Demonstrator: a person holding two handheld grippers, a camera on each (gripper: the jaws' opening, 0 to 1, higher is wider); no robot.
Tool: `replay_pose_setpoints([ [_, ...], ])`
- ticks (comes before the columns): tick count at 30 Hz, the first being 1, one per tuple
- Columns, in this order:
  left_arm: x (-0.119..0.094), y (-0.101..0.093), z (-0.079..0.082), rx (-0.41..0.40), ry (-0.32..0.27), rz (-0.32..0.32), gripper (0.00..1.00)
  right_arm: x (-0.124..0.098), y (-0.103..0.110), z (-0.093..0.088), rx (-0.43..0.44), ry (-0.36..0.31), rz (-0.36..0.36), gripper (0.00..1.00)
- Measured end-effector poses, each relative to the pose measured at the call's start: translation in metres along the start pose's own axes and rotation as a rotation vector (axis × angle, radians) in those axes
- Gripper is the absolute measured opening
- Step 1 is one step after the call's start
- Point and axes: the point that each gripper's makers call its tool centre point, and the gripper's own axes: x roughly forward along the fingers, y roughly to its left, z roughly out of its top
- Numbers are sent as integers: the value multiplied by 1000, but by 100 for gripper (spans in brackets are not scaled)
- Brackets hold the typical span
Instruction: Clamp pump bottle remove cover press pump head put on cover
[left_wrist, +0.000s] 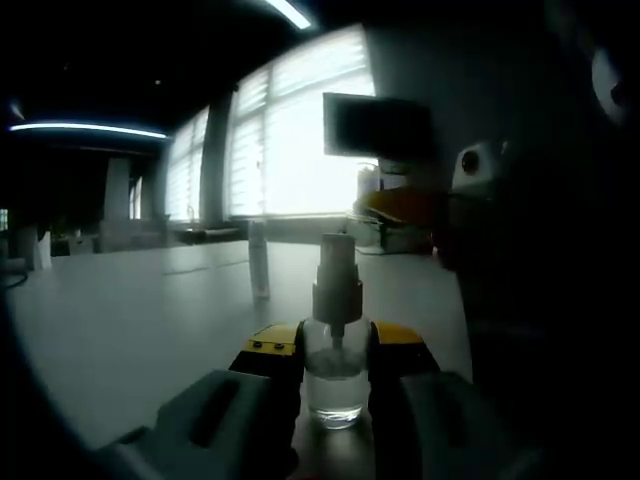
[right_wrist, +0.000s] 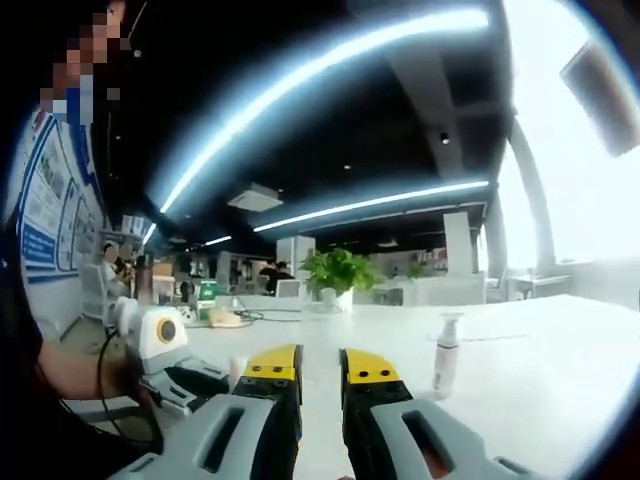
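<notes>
- The left gripper (left_wrist: 337, 375) had its yellow-tipped jaws clamped on either side of the small clear plastic pump bottle (left_wrist: 336, 385), which stood upright on the white counter (left_wrist: 130, 320) towards its near edge.
- The bottle's grey pump head (left_wrist: 337, 270) stood bare, with no cover over it, so the cover-removal step looked complete.
- A slim clear cover (left_wrist: 260, 262), probably the bottle's own, stood upright on the counter beyond the bottle, well apart from it.
- In the right gripper view, the right gripper (right_wrist: 320, 372) held its jaws a little apart with nothing between them, raised above the counter.
- A second white spray bottle (right_wrist: 446, 352) stood farther along the counter in that view.
- The step in hand appeared to be pressing the pump: the right gripper would need to come down squarely on the pump head while the left kept the bottle steady.
</notes>
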Motion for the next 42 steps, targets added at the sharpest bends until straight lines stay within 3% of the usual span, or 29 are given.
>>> replay_pose_setpoints([
  [15, 1, 0, 0, -1, 0, 4, 16, -6, -21, -9, -41, 32, -80, 10],
  [18, 1, 1, 0, 1, -1, 2, 16, -10, -23, -22, -117, 79, -101, 10],
  [24, 1, 1, 0, 4, 0, 7, 16, -22, -39, -28, -57, 59, -171, 10],
  [42, 2, -2, 0, 12, 0, 5, 16, -35, -63, -67, 8, 163, -254, 10],
])
